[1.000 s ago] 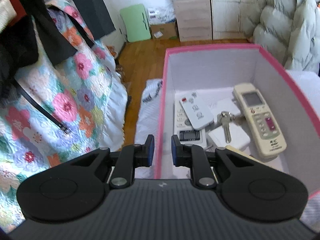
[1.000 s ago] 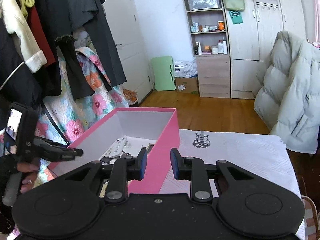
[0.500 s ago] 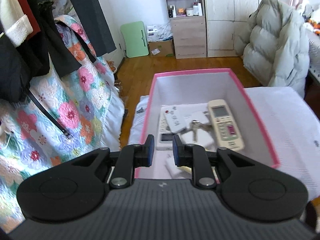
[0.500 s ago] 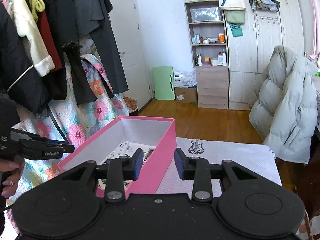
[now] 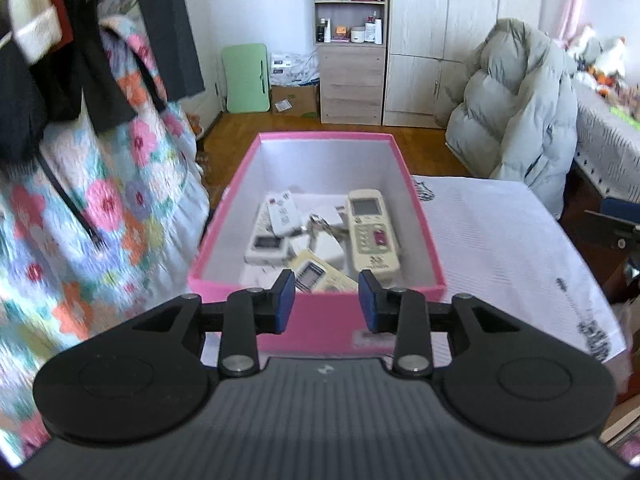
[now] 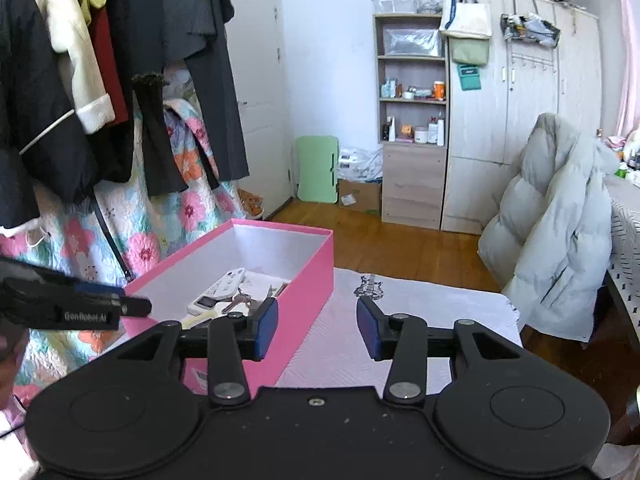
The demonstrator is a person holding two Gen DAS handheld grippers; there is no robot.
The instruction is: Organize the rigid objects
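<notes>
An open pink box (image 5: pixel 416 196) (image 6: pixel 316 264) stands on a white tablecloth (image 5: pixel 500 240) (image 6: pixel 400 320). Inside lie several remote controls, among them a cream one (image 5: pixel 370 232) along the right wall, a small white one (image 5: pixel 284 216), a bunch of keys (image 5: pixel 324 226) (image 6: pixel 240 302) and white adapters. My left gripper (image 5: pixel 326 302) hovers in front of the box's near wall, its jaws opening with nothing between them. My right gripper (image 6: pixel 316 328) hangs over the cloth by the box's right wall, jaws opening and empty. The left gripper (image 6: pixel 132 306) also shows at the left of the right wrist view.
Dark clothes and a floral quilt (image 5: pixel 100 200) (image 6: pixel 160 220) hang close on the left of the table. A grey puffer jacket (image 5: pixel 520 120) (image 6: pixel 552 232) sits beyond the table's far right corner. A shelf unit (image 6: pixel 412 120), wardrobe and green folding table (image 6: pixel 318 168) line the far wall.
Both grippers have pulled back and up from the box, which now shows whole in the left wrist view. The jaws of both have spread wider.
</notes>
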